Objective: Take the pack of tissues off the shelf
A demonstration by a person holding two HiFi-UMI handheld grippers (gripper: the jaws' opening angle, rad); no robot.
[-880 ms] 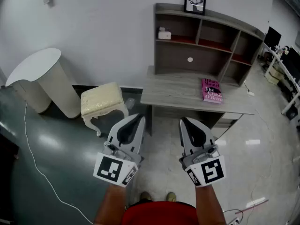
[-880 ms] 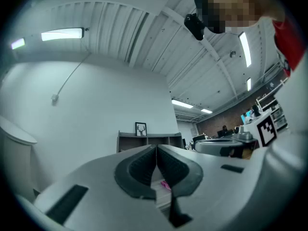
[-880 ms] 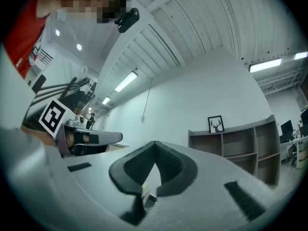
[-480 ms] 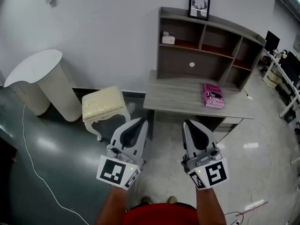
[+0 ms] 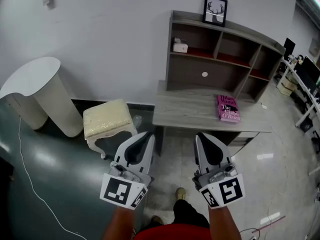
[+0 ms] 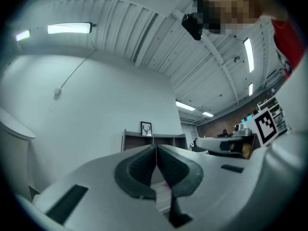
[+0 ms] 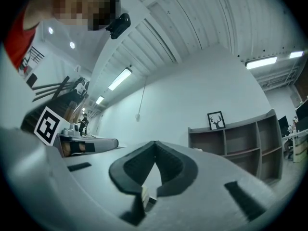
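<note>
"Head view, left to right: what goes on the list?"
"White round-topped stand (image 5: 35, 84) by the wall. Cream stool (image 5: 107, 120) just beside the grey surface (image 5: 185, 109). Left gripper (image 5: 147, 135), low in the foreground, jaws pressed together tip to tip, nothing between them."
"And the pack of tissues (image 5: 180, 47)?"
"Upper left compartment of the shelf (image 5: 245, 28), at that compartment's left end, well apart from both grippers. Right gripper (image 5: 202, 135): jaws likewise closed on themselves, empty. Framed deer picture (image 5: 215, 10): upright on top of the shelf. Pink book (image 5: 228, 108): flat on the surface, right of centre."
</note>
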